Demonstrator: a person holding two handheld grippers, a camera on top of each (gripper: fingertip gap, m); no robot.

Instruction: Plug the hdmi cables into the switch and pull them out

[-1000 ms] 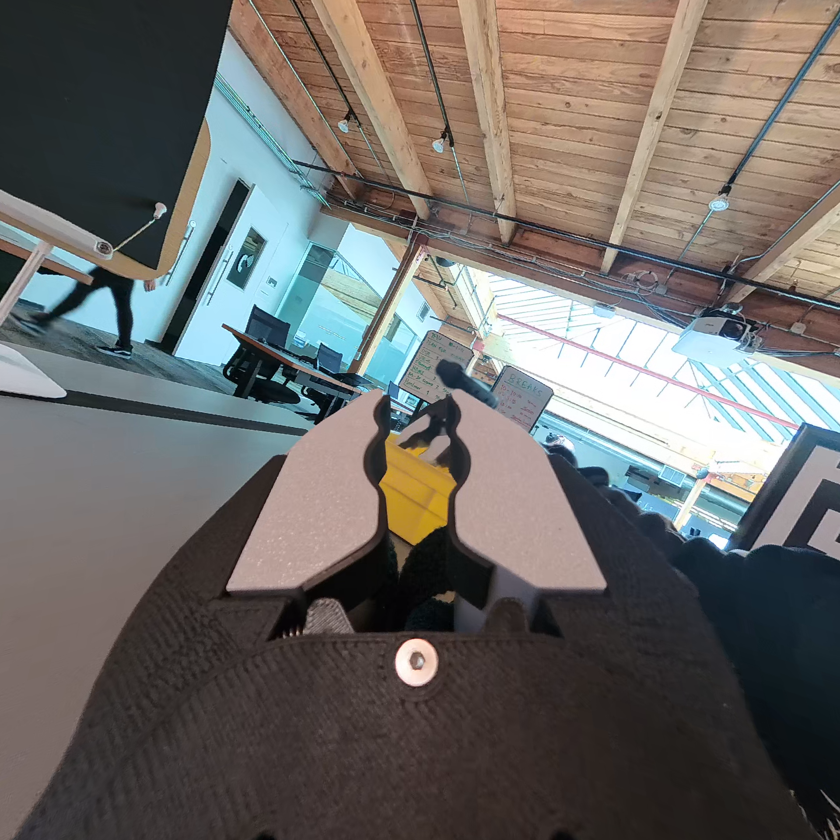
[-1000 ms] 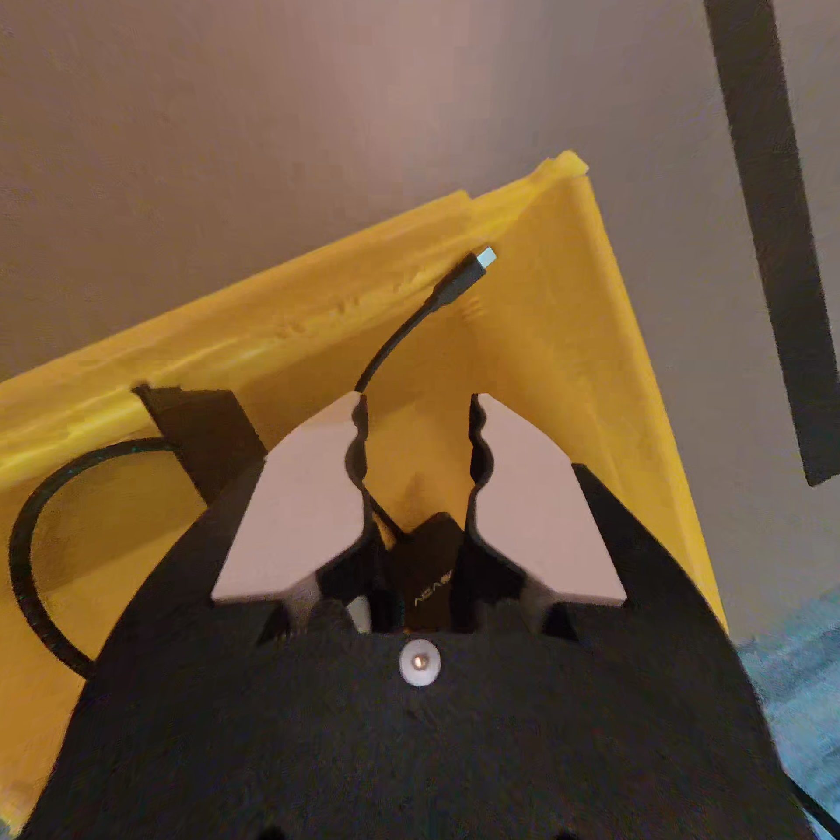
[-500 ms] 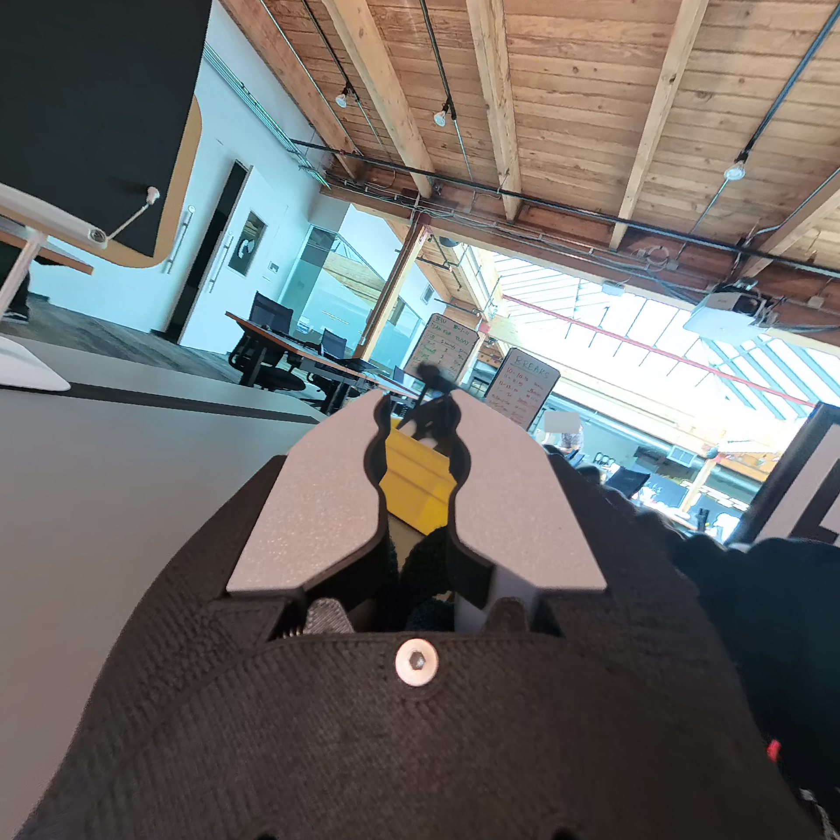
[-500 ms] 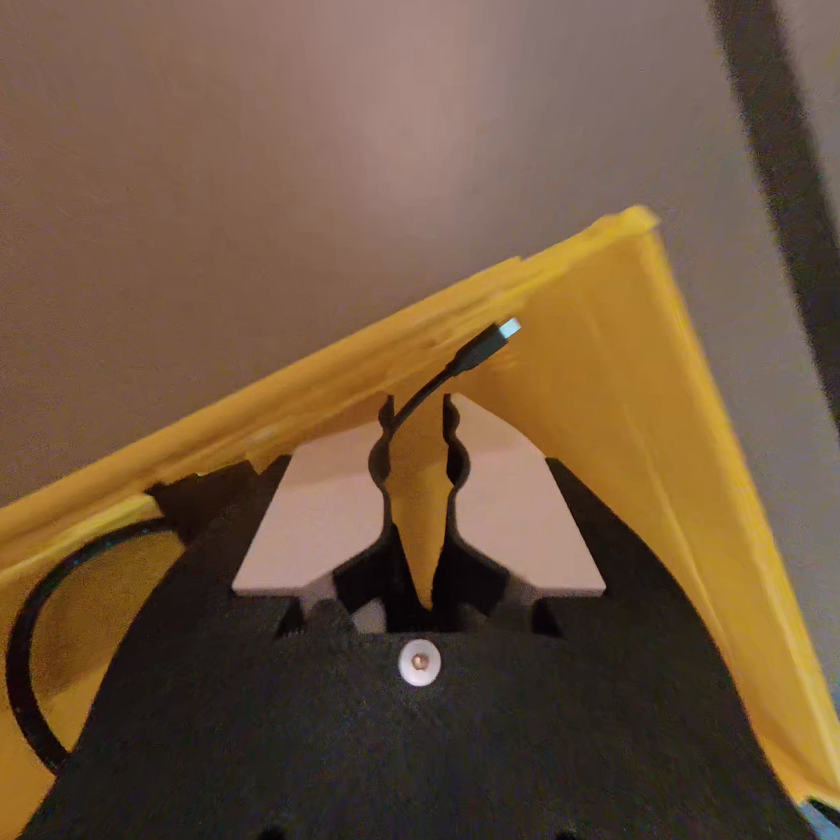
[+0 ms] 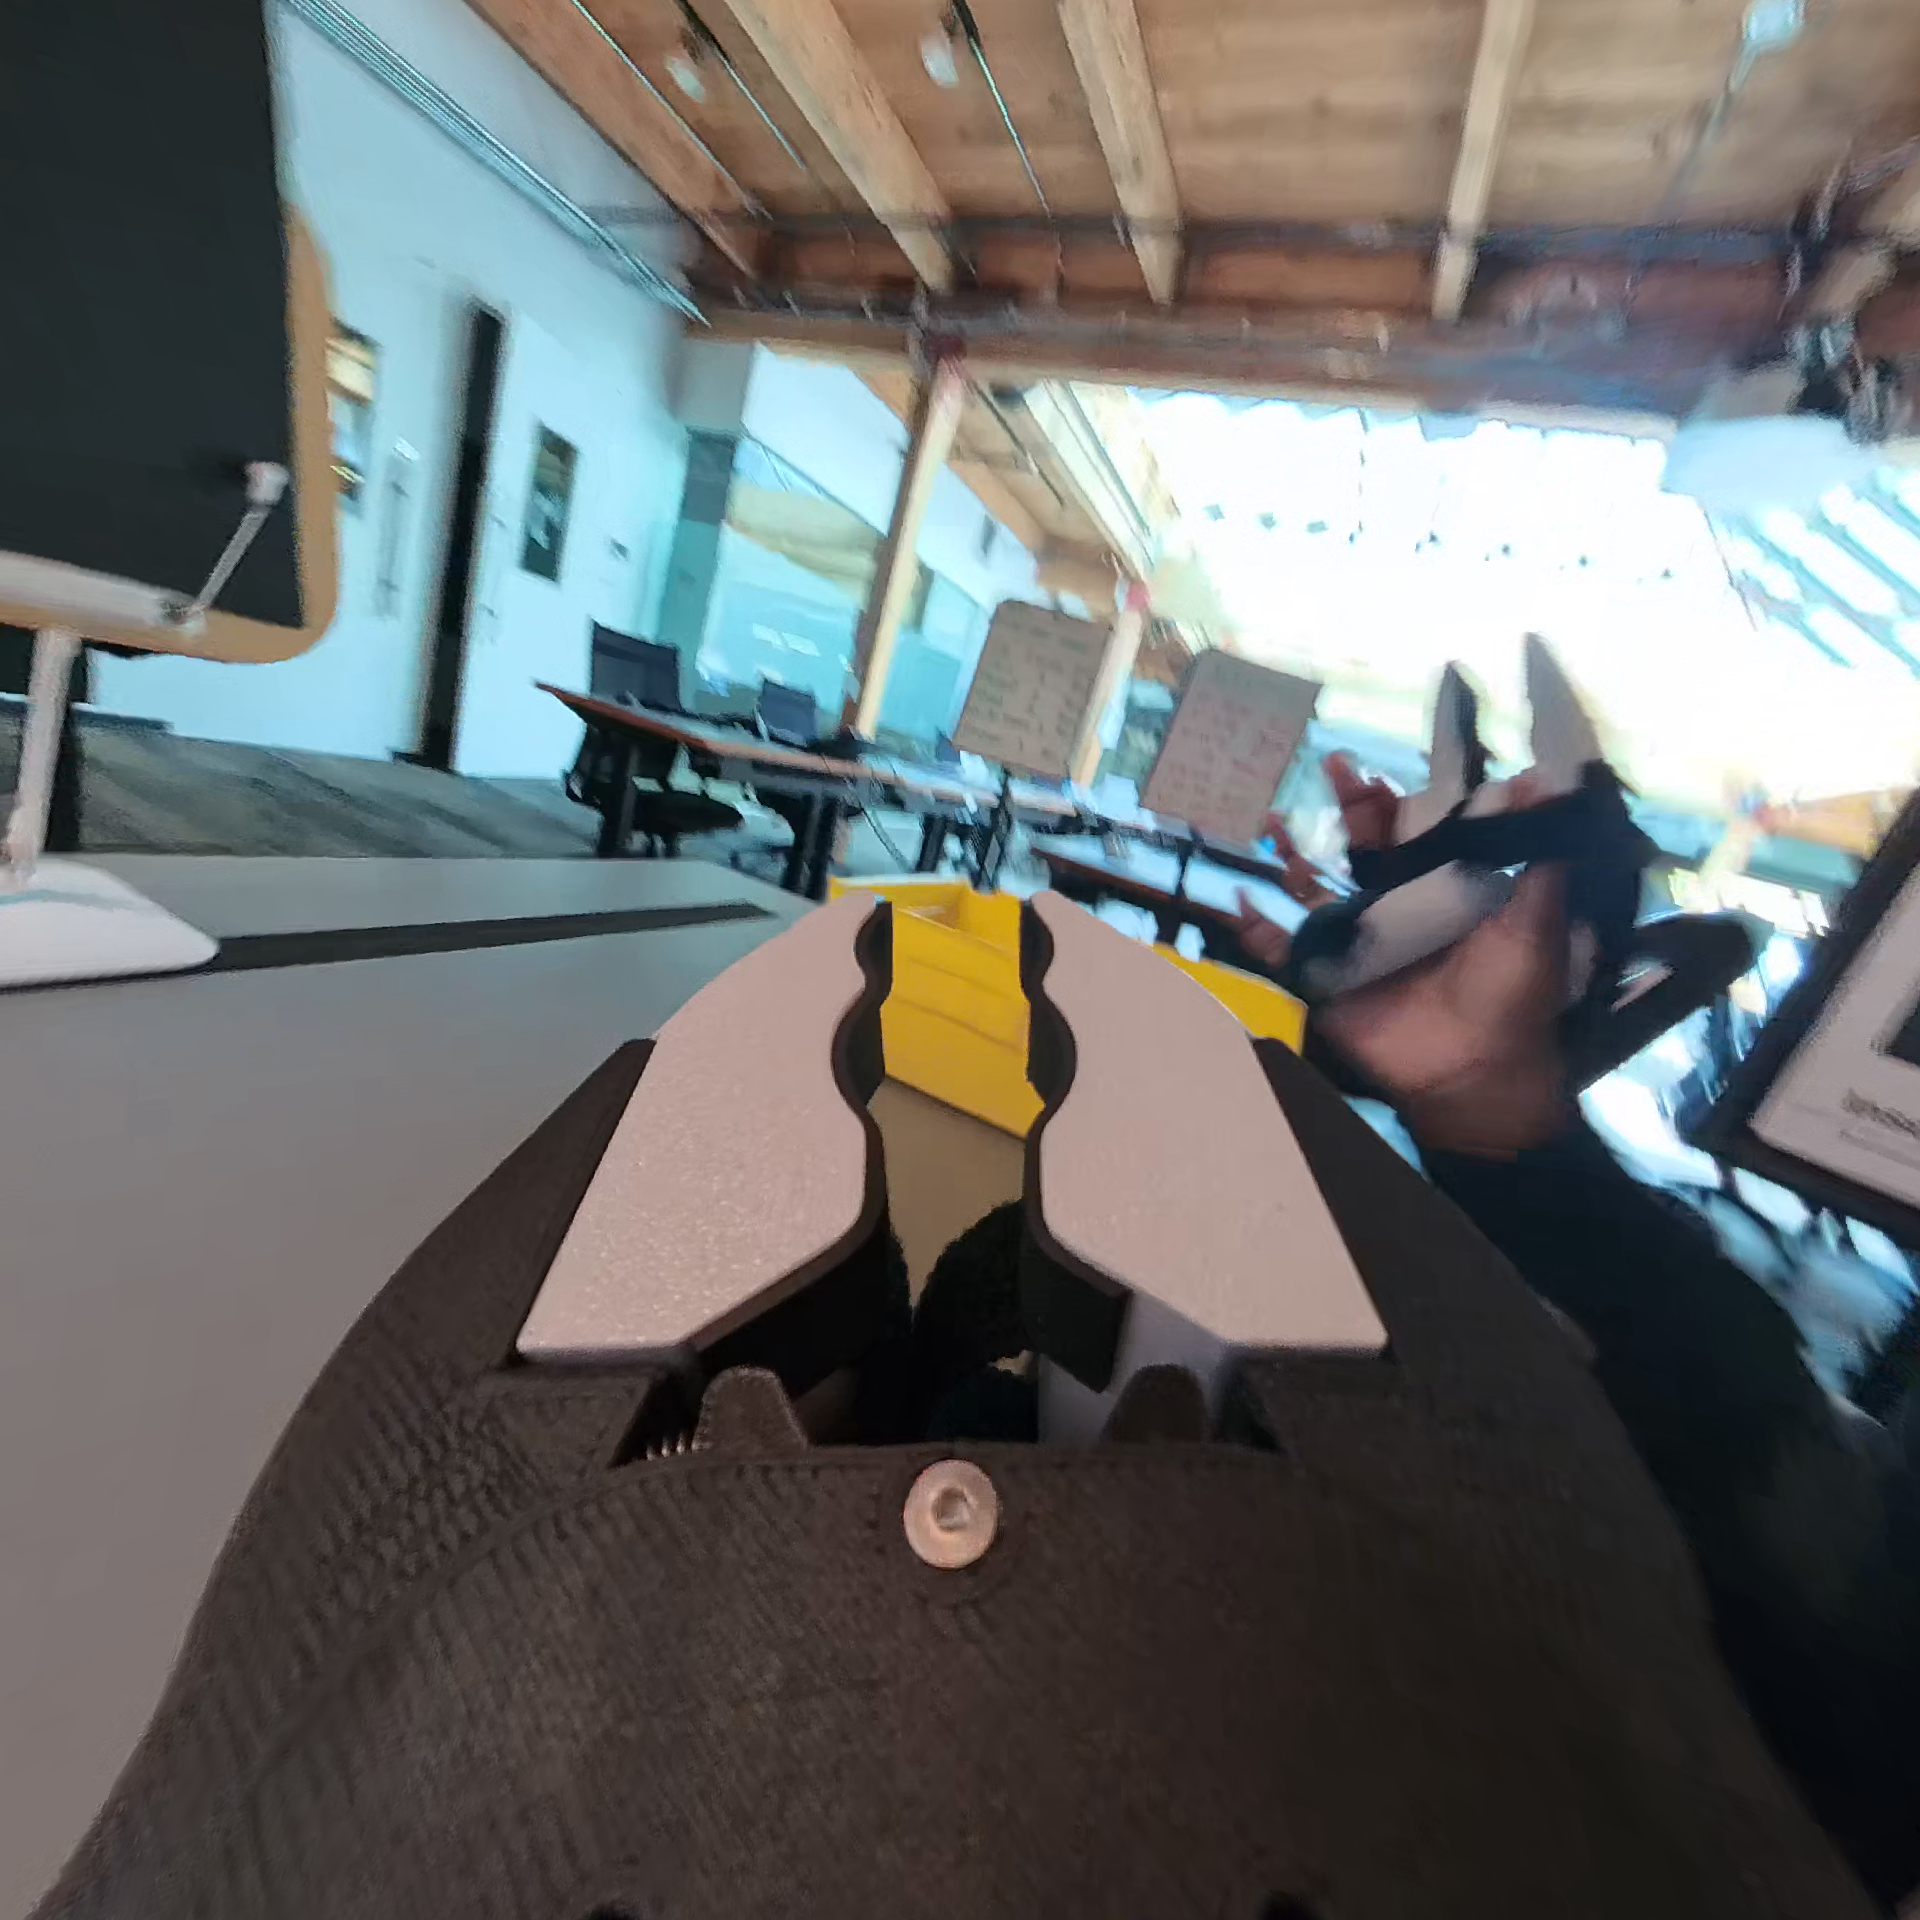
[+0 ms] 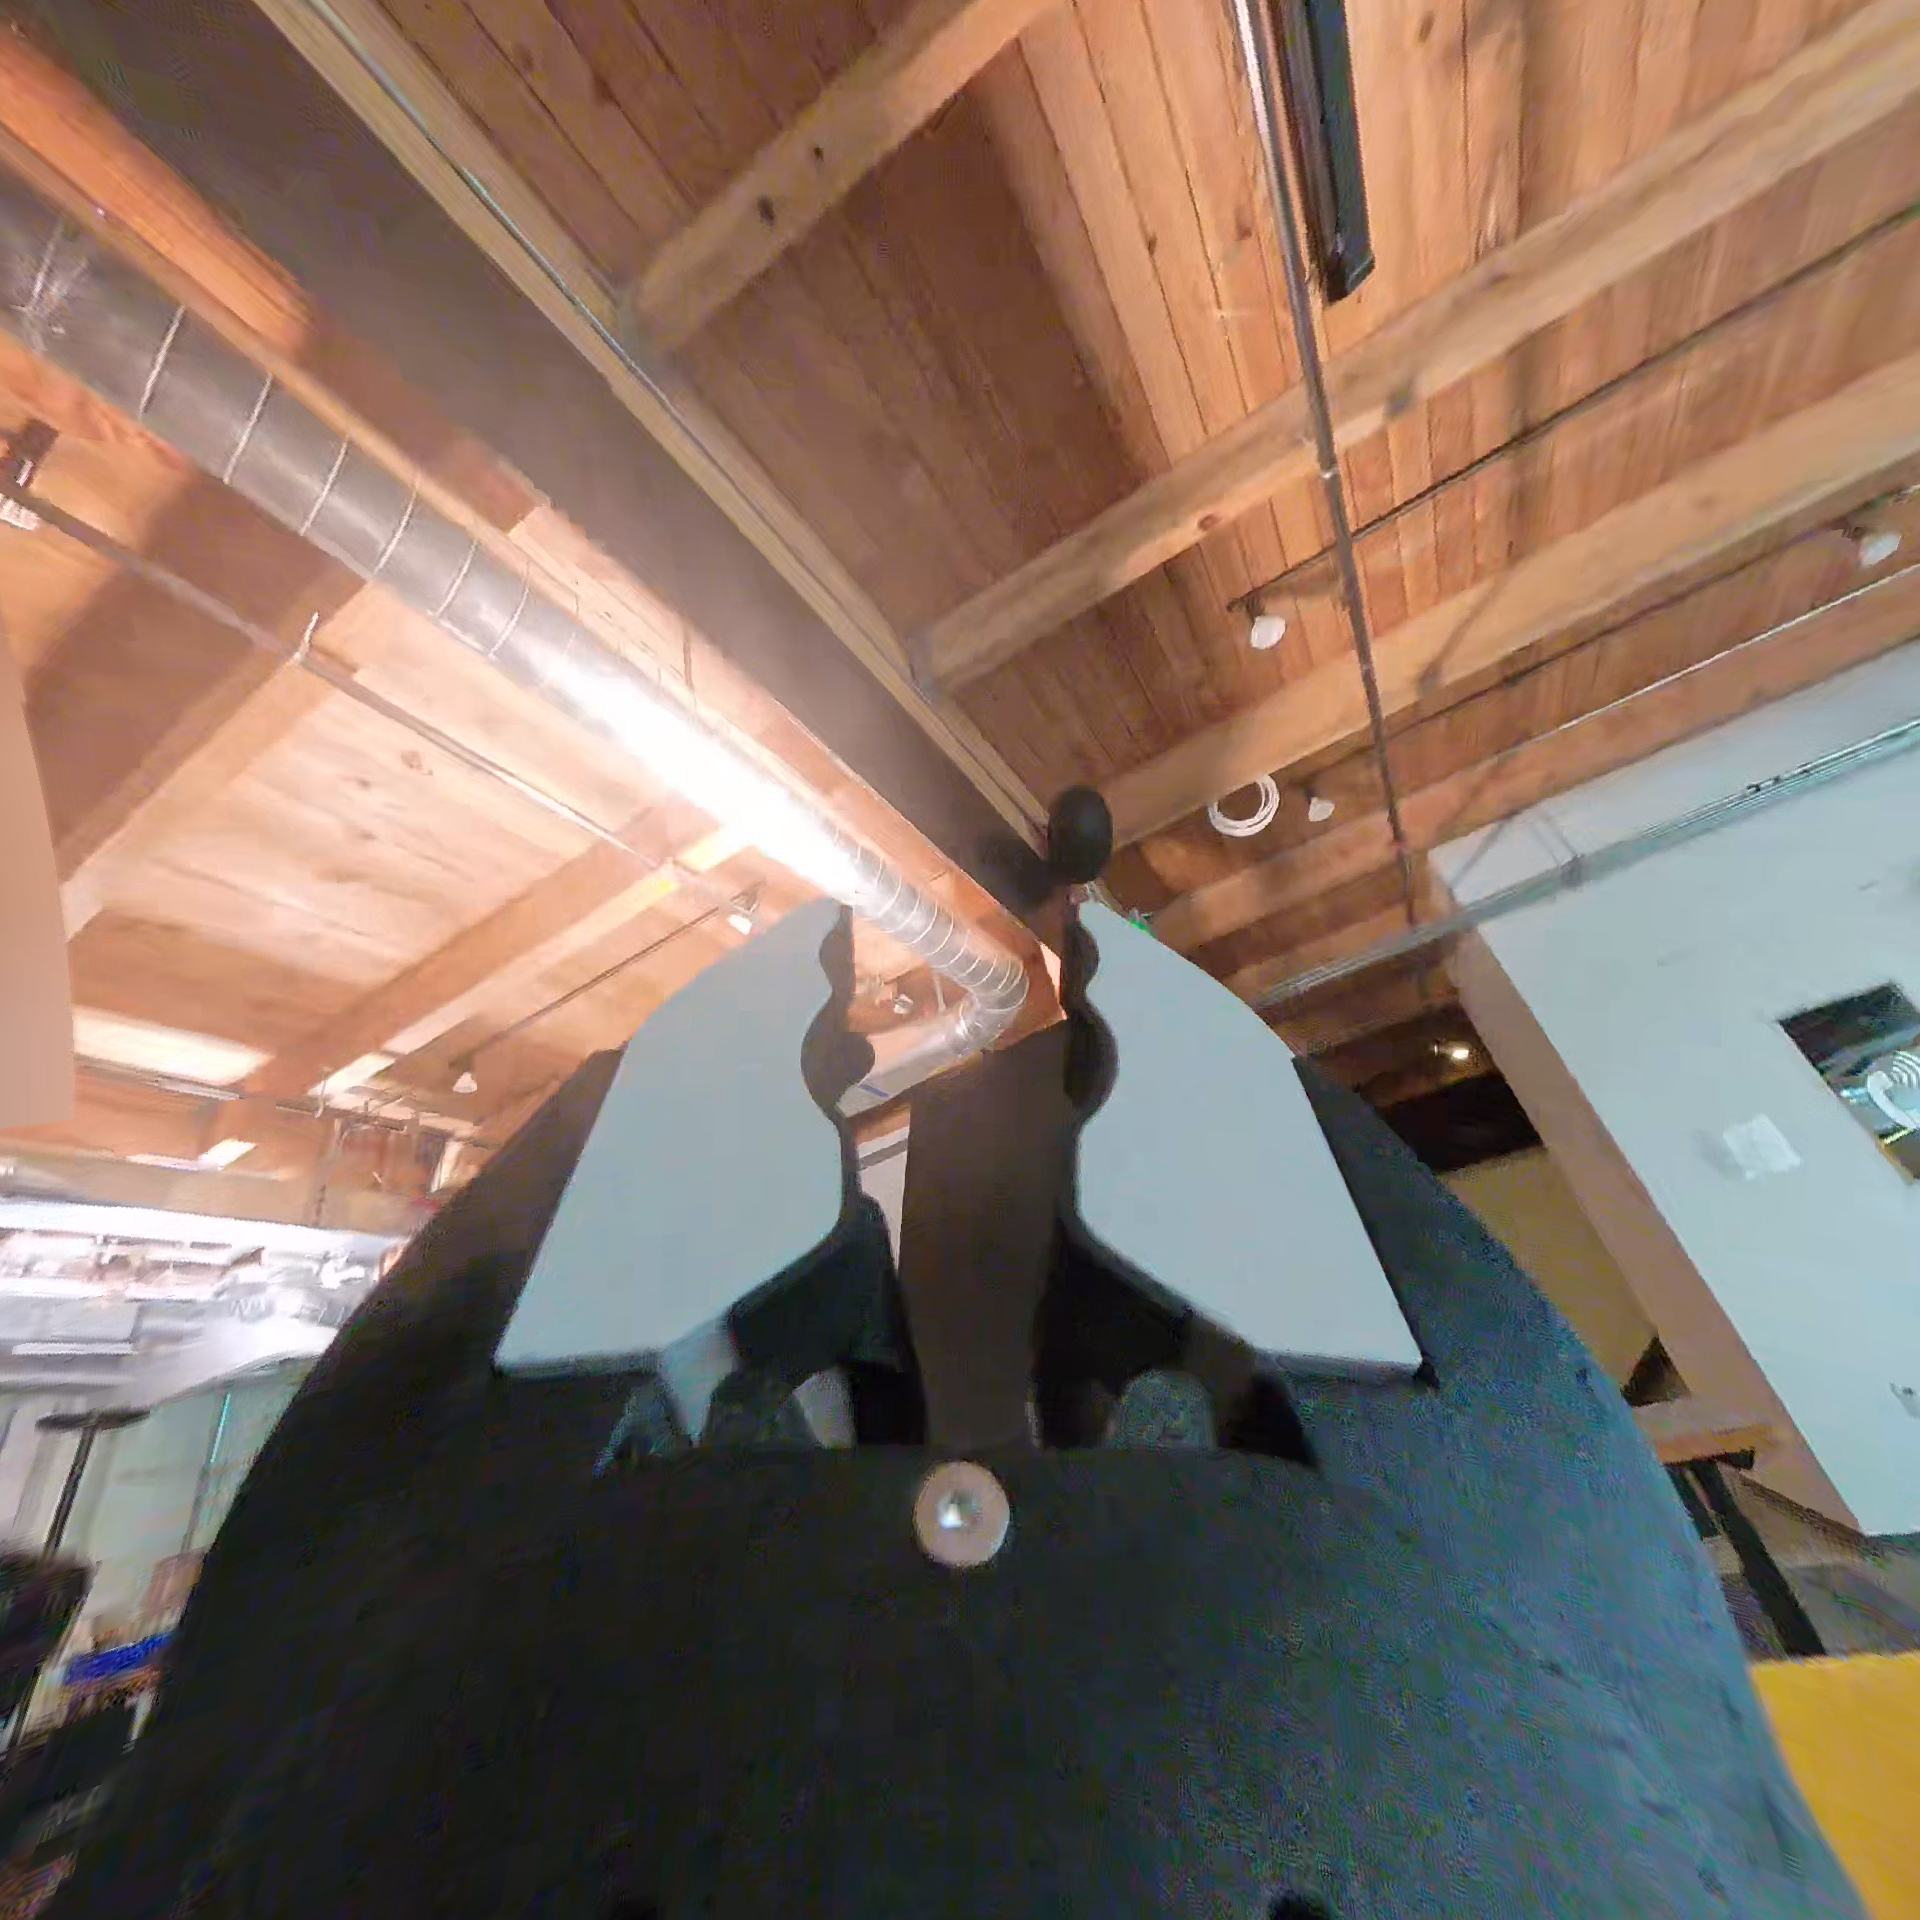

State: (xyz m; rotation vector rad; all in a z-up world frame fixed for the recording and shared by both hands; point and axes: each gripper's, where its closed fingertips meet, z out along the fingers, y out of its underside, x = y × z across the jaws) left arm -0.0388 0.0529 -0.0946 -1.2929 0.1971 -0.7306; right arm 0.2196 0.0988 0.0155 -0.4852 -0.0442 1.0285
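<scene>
No HDMI cable or switch shows in either view. My left gripper [image 5: 956, 920] hangs low over the grey table [image 5: 312, 1143], its jaws a narrow gap apart with nothing between them. Through the gap I see the yellow bin [image 5: 951, 1013] just ahead. My right gripper [image 6: 961, 920] points up at the wooden ceiling, jaws apart and empty. In the left wrist view it shows at the right [image 5: 1496, 727], held up by a hand [image 5: 1455, 997] beyond the bin. A corner of the yellow bin [image 6: 1849, 1797] shows at the bottom right of the right wrist view.
A white lamp base [image 5: 83, 930] stands at the table's far left, next to a black strip [image 5: 468, 930] across the table. A black-framed board [image 5: 1839, 1049] stands at the right. Desks and office chairs [image 5: 644, 769] fill the room behind.
My right gripper has swung up out of the yellow bin to face the ceiling, and its jaws have widened. My left view has tilted down and now shows the right gripper and hand.
</scene>
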